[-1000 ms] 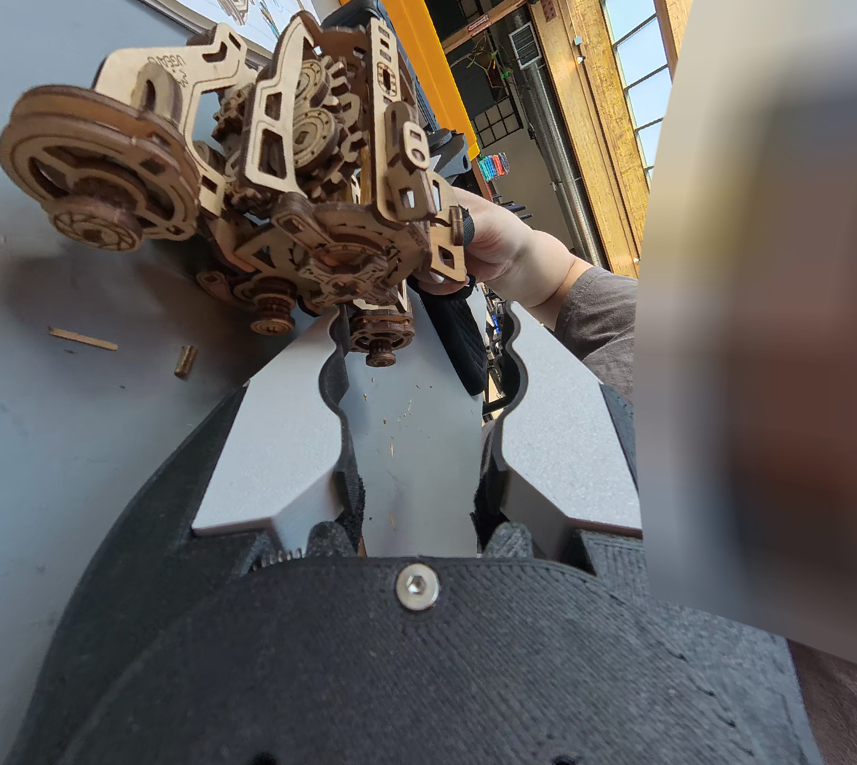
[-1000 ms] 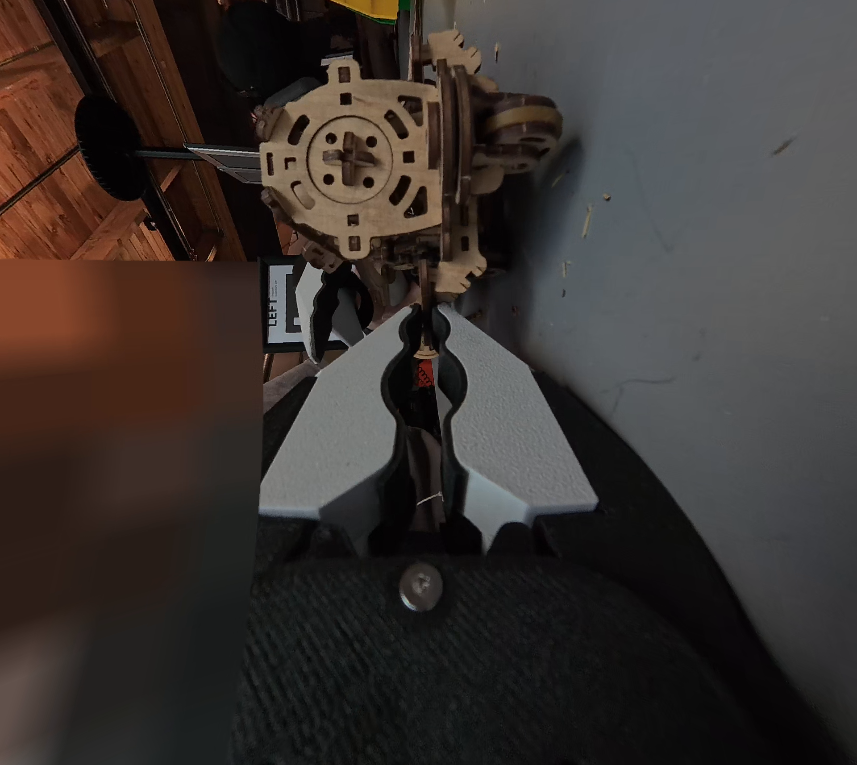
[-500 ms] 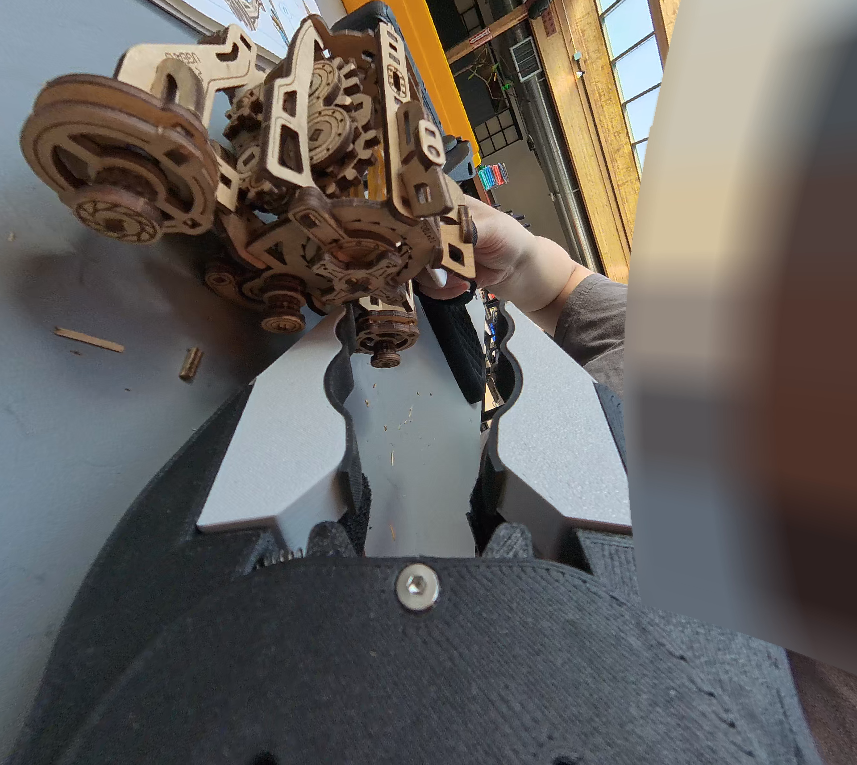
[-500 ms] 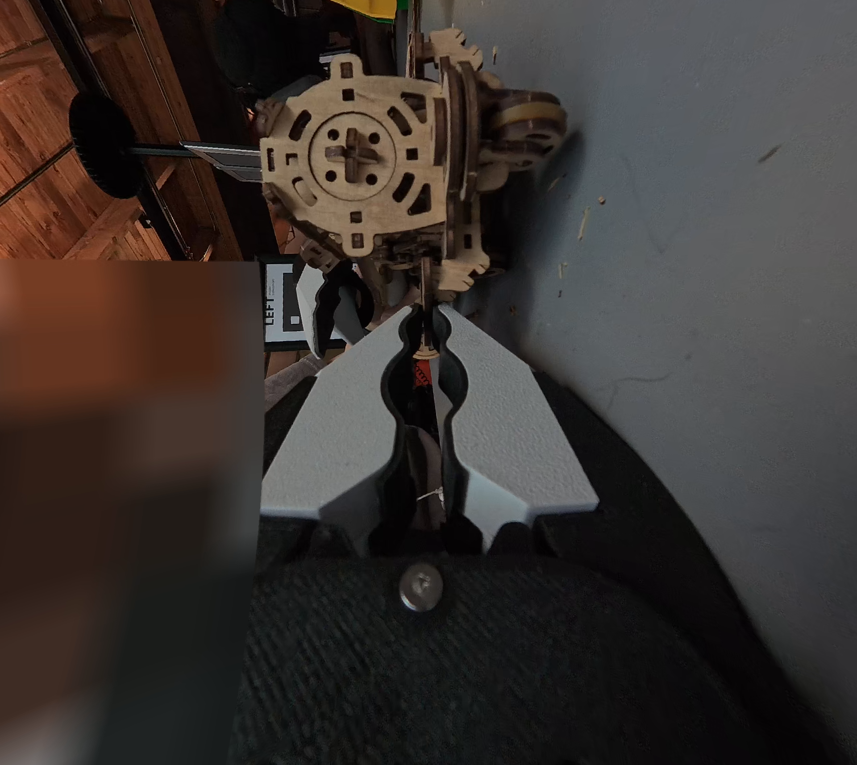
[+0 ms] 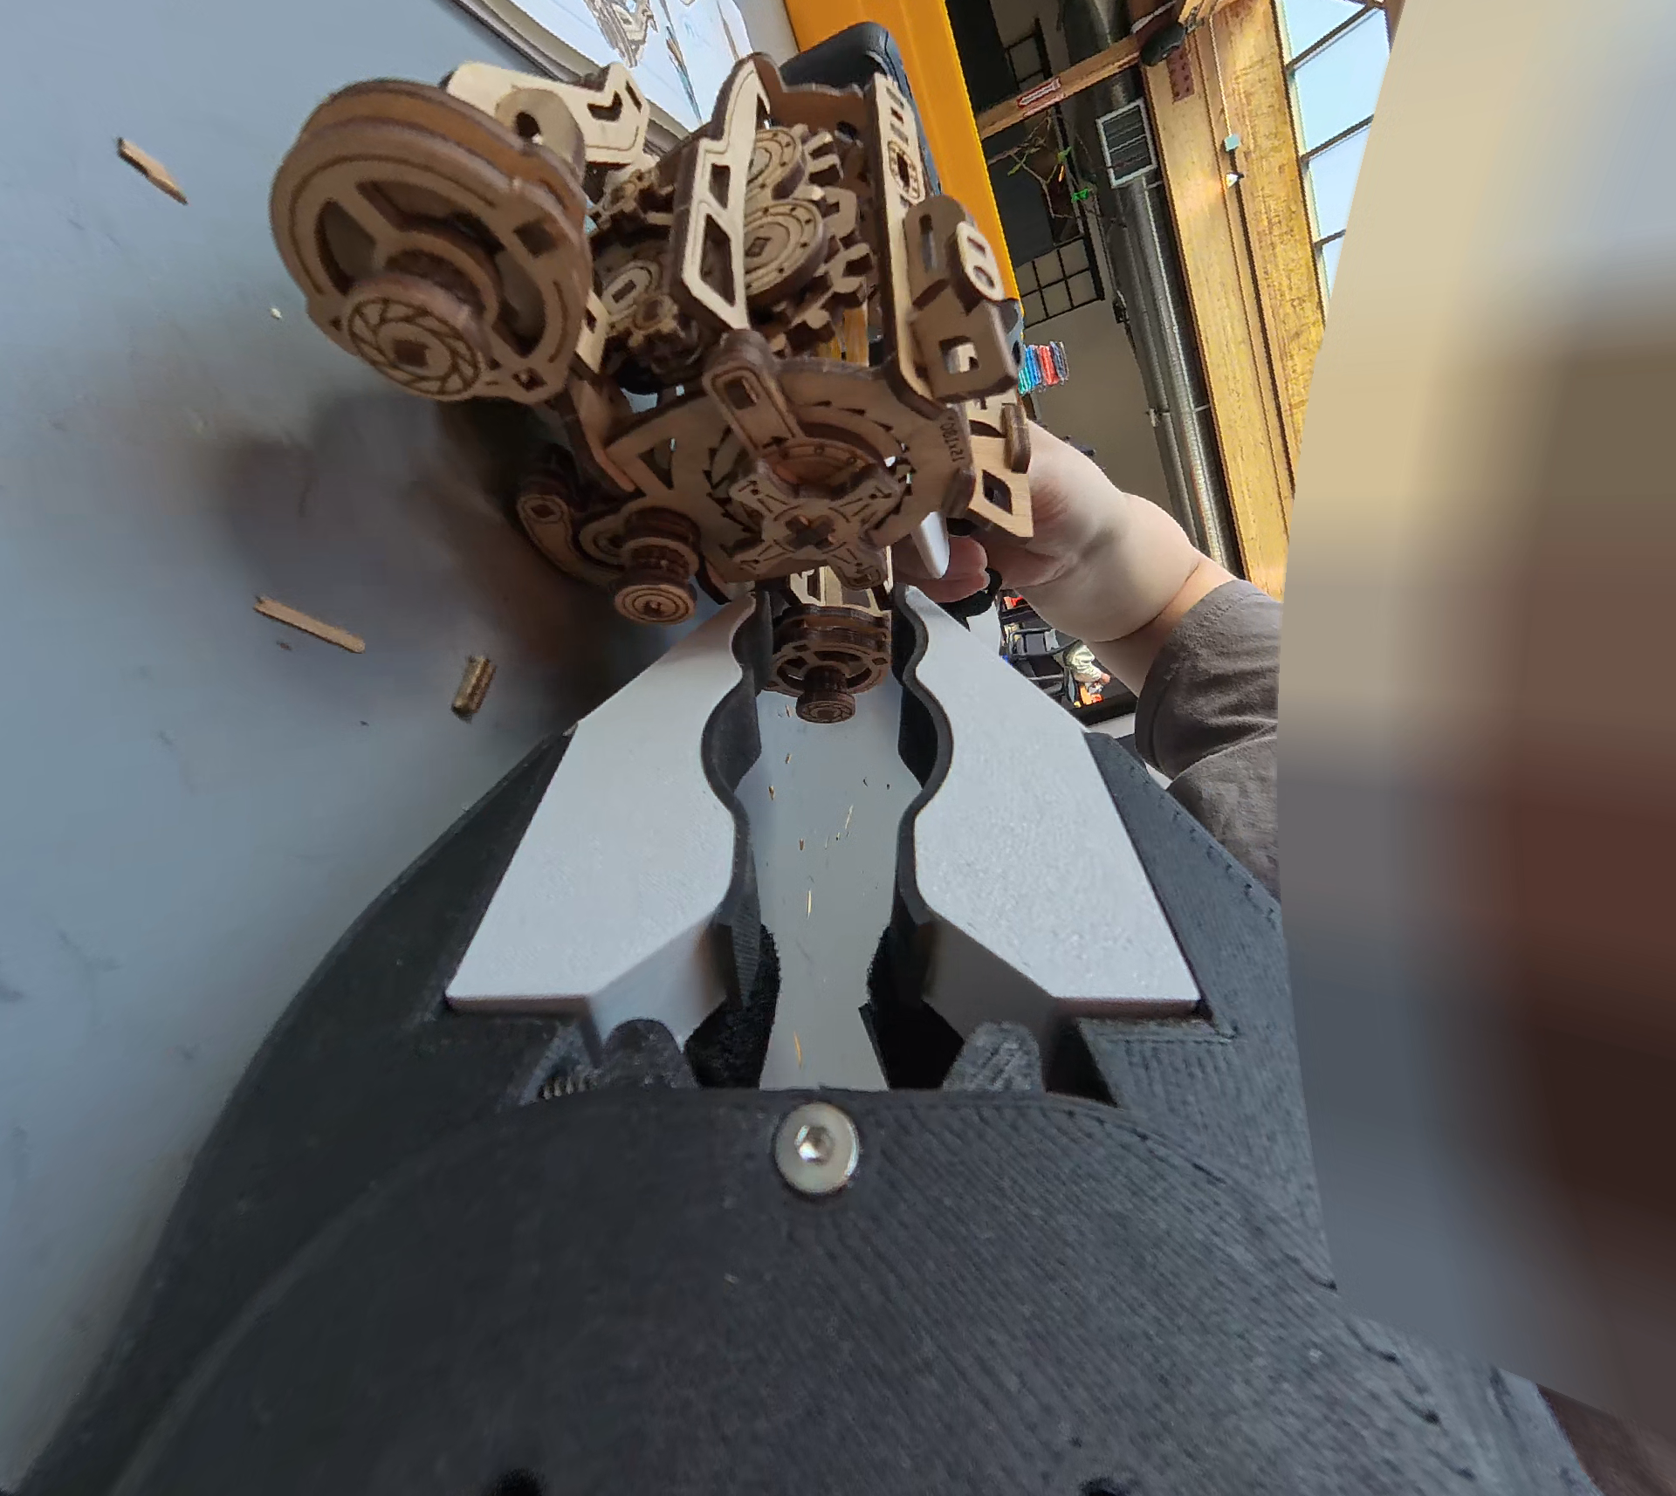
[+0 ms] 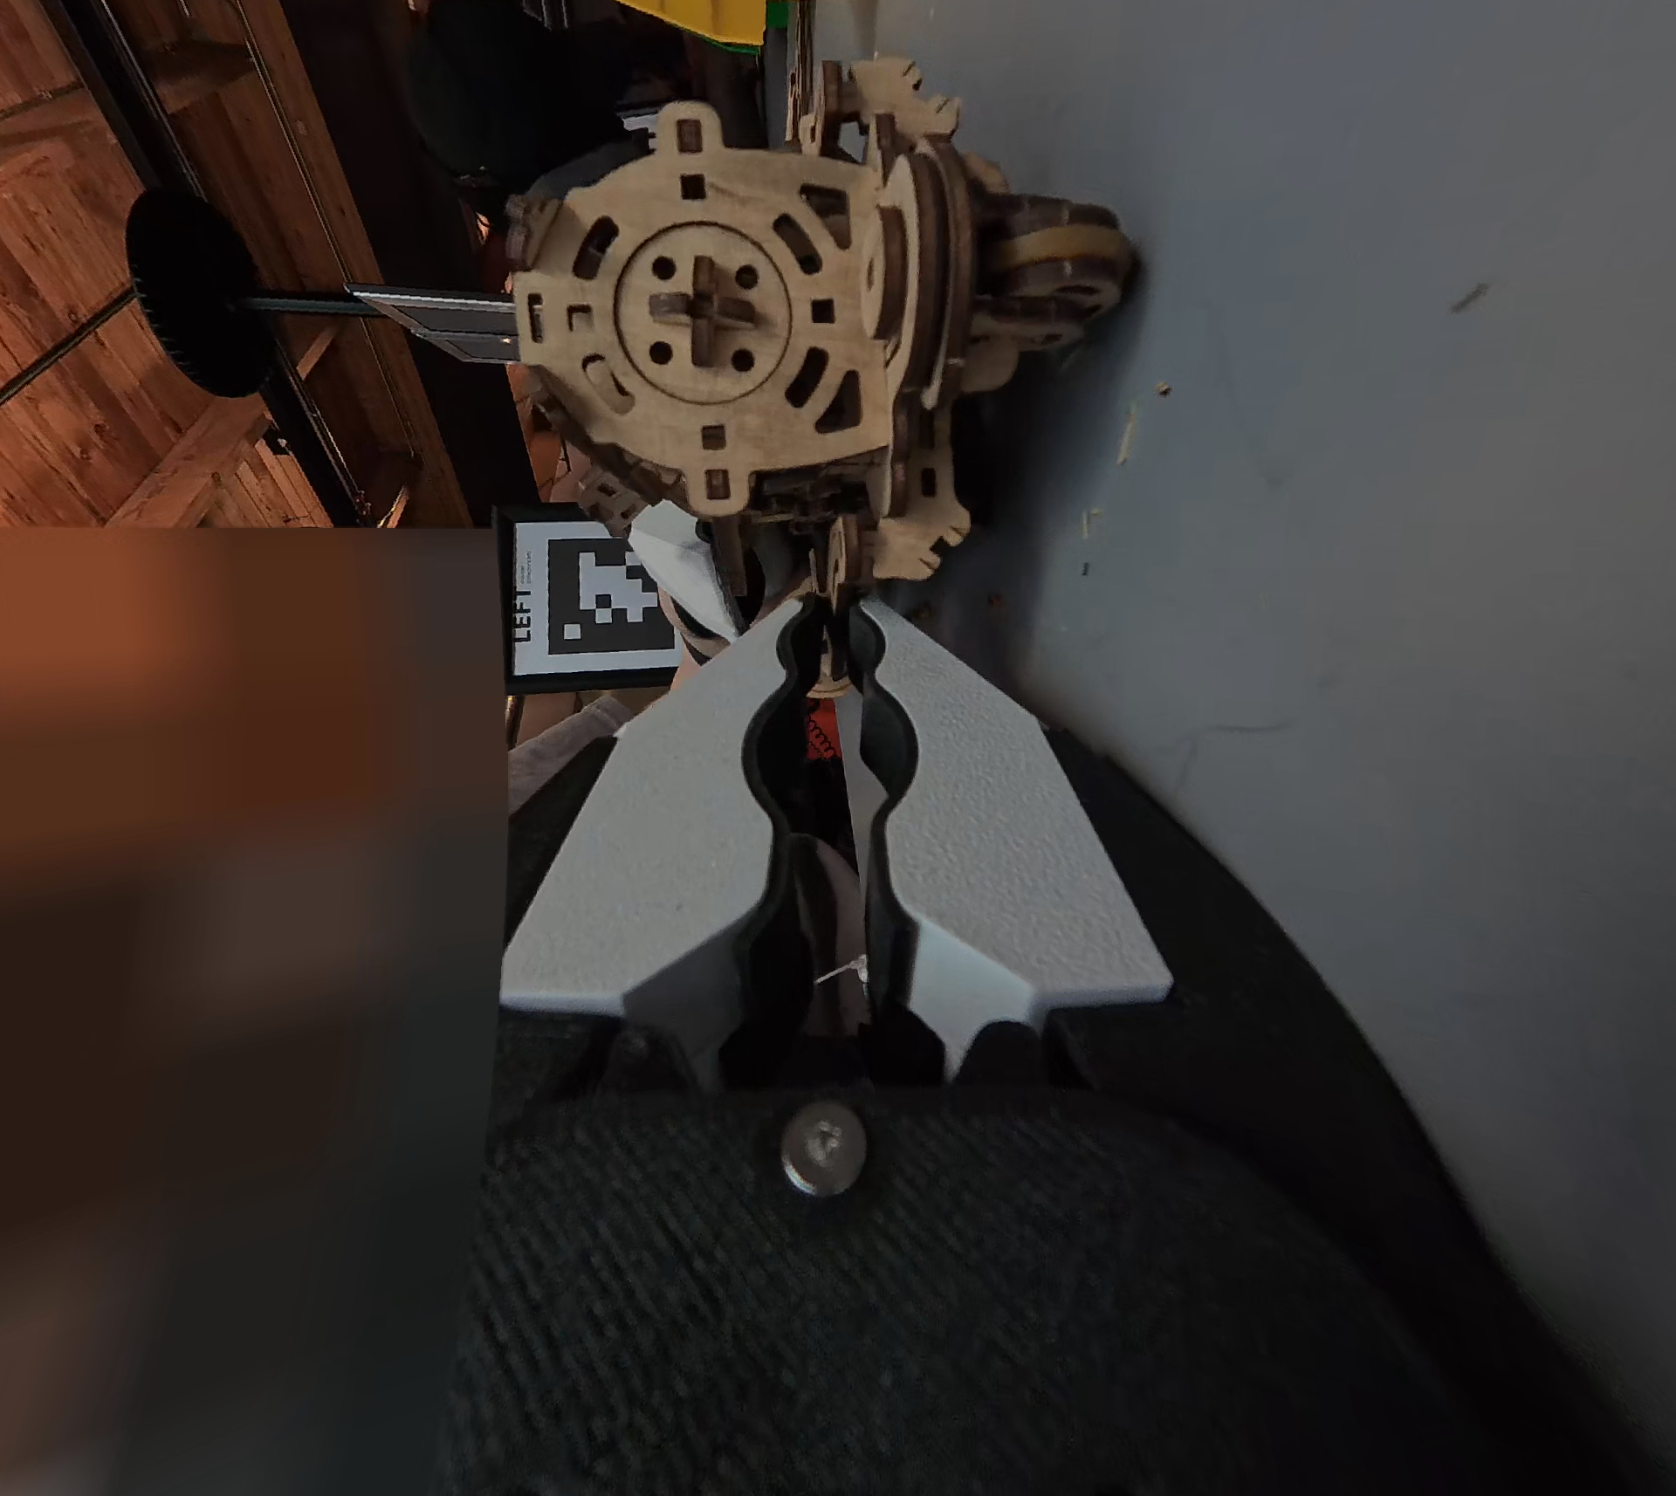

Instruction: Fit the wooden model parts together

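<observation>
Two claws on one wooden model, which rests against the grey table.

The left gripper sits directly below the model, its fingers closed snugly around the small dark gear hub that juts from the model's underside; the hub's axle runs straight along the claw. The right gripper is pinched tight on a thin wooden tab at the model's near edge. Beyond the model, the person's hand steadies that gripper. The left claw is nearer the hub, so any push or twist on it probably falls to that claw. A second ago the left fingers stood wide apart short of the hub; the right grip is unchanged.
</observation>
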